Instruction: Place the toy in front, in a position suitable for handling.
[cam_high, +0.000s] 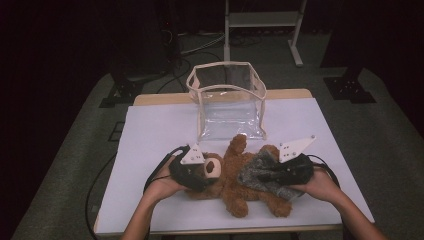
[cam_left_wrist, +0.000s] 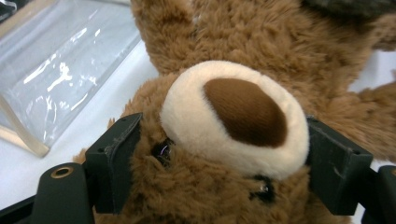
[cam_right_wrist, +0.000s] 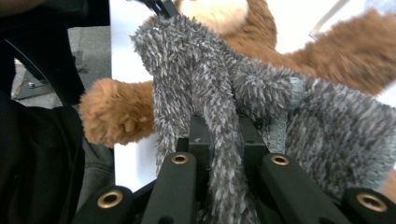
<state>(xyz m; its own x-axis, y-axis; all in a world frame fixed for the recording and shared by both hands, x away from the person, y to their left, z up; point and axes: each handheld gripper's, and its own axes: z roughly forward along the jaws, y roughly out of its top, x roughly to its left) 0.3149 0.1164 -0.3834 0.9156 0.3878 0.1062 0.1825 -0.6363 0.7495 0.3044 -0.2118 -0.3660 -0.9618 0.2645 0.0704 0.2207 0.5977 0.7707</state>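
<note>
A brown teddy bear (cam_high: 234, 186) lies on its back on the white table, head to the left. My left gripper (cam_high: 209, 171) has a jaw pressed into the fur on each side of the bear's head (cam_left_wrist: 233, 112), level with the cream muzzle. A grey fuzzy garment (cam_high: 257, 169) lies over the bear's body. My right gripper (cam_high: 266, 176) is shut on a fold of it. In the right gripper view the grey garment (cam_right_wrist: 210, 84) runs up from between the closed jaws of that gripper (cam_right_wrist: 223, 135), and a brown paw (cam_right_wrist: 112, 116) shows behind it.
A clear plastic bag (cam_high: 227, 100) with beige trim stands open just behind the bear; its side (cam_left_wrist: 56, 70) lies near the bear's head. The white table top (cam_high: 150, 130) has free room on the left and right. A stand and cables are on the floor beyond.
</note>
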